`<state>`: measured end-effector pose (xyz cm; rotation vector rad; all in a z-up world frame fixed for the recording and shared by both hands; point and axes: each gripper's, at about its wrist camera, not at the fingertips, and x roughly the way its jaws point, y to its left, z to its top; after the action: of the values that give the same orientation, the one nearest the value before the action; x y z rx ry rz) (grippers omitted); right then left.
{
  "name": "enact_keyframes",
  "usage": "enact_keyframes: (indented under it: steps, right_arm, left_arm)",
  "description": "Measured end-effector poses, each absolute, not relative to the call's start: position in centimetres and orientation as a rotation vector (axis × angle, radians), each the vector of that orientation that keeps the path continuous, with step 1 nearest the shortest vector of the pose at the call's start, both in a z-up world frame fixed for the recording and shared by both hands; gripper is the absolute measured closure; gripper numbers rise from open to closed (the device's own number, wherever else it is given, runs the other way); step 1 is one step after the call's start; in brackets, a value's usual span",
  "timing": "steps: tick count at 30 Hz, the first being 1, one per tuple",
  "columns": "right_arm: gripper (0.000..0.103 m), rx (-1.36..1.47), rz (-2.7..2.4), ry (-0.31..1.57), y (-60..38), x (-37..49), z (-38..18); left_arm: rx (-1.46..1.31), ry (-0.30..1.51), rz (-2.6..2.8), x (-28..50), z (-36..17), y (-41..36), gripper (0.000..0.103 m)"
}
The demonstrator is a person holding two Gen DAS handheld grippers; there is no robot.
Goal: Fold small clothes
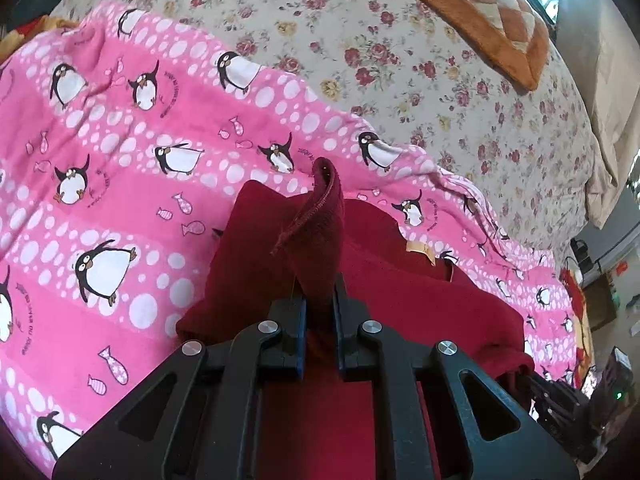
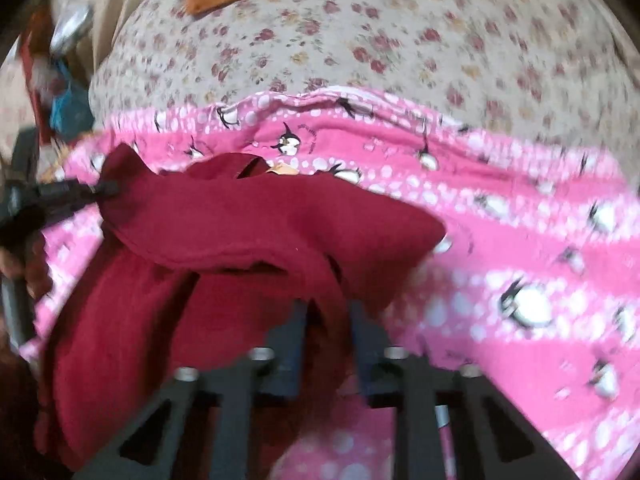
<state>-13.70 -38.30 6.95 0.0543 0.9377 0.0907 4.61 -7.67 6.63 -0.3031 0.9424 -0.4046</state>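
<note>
A dark red garment (image 1: pixel 420 292) lies bunched on a pink penguin-print blanket (image 1: pixel 120 200). My left gripper (image 1: pixel 320 300) is shut on a hemmed corner of the garment, which sticks up between its fingers. In the blurred right wrist view, my right gripper (image 2: pixel 328 320) is shut on another edge of the red garment (image 2: pixel 240 224), lifted off the pink blanket (image 2: pixel 520 248). The left gripper (image 2: pixel 92 190) shows at the left there, pinching the cloth. A small tan label (image 1: pixel 420 250) marks the neckline.
The blanket lies on a bed with a floral sheet (image 1: pixel 440 80). An orange-bordered quilt (image 1: pixel 480 12) is at the far side. Clutter and furniture (image 1: pixel 600 280) stand past the bed's right edge.
</note>
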Motion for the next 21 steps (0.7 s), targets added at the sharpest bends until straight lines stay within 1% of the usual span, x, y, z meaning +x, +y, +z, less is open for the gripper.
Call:
enact_keyframes:
  steps: [1, 4, 8, 10, 12, 13, 14, 15, 16, 17, 21]
  right_arm:
    - [0.092, 0.041, 0.096, 0.933, -38.2, -13.8, 7.1]
    - [0.093, -0.028, 0.141, 0.955, -37.6, -15.1, 7.1]
    - [0.094, -0.118, 0.177, 1.034, -37.0, -17.3, 5.0]
    - [0.094, -0.082, 0.189, 1.021, -37.8, -18.1, 5.6]
    - [0.094, 0.036, 0.204, 0.991, -39.5, -18.4, 7.1]
    - [0.092, 0.076, 0.204, 0.964, -40.1, -18.4, 7.6]
    - [0.088, 0.136, 0.189, 0.925, -41.2, -18.3, 8.3]
    - [0.061, 0.175, 0.171, 0.909, -41.9, -18.1, 8.6]
    - [0.031, 0.224, 0.146, 0.895, -42.7, -17.7, 8.7]
    - [0.024, 0.279, 0.123, 0.886, -43.4, -17.2, 8.7]
    - [0.023, 0.452, 0.074, 0.935, -45.0, -13.2, 6.2]
  left_arm:
    - [-0.305, 0.946, -0.405, 4.6, 6.5, -7.5, 0.094]
    - [-0.3, 0.963, -0.4, 4.6, 5.8, -7.3, 0.094]
    - [-0.308, 0.989, -0.39, 4.9, 5.1, -7.4, 0.094]
    - [-0.302, 0.987, -0.385, 4.8, 5.0, -7.5, 0.094]
    - [-0.298, 0.987, -0.384, 4.8, 5.0, -7.5, 0.094]
    - [-0.299, 0.987, -0.384, 4.8, 5.0, -7.5, 0.094]
    - [-0.298, 0.988, -0.382, 4.8, 5.0, -7.5, 0.093]
    - [-0.296, 0.989, -0.38, 4.8, 4.9, -7.5, 0.094]
    - [-0.294, 0.99, -0.377, 4.8, 4.8, -7.6, 0.094]
    - [-0.293, 0.991, -0.376, 4.8, 4.7, -7.6, 0.094]
    - [-0.275, 0.992, -0.368, 4.8, 4.4, -7.9, 0.093]
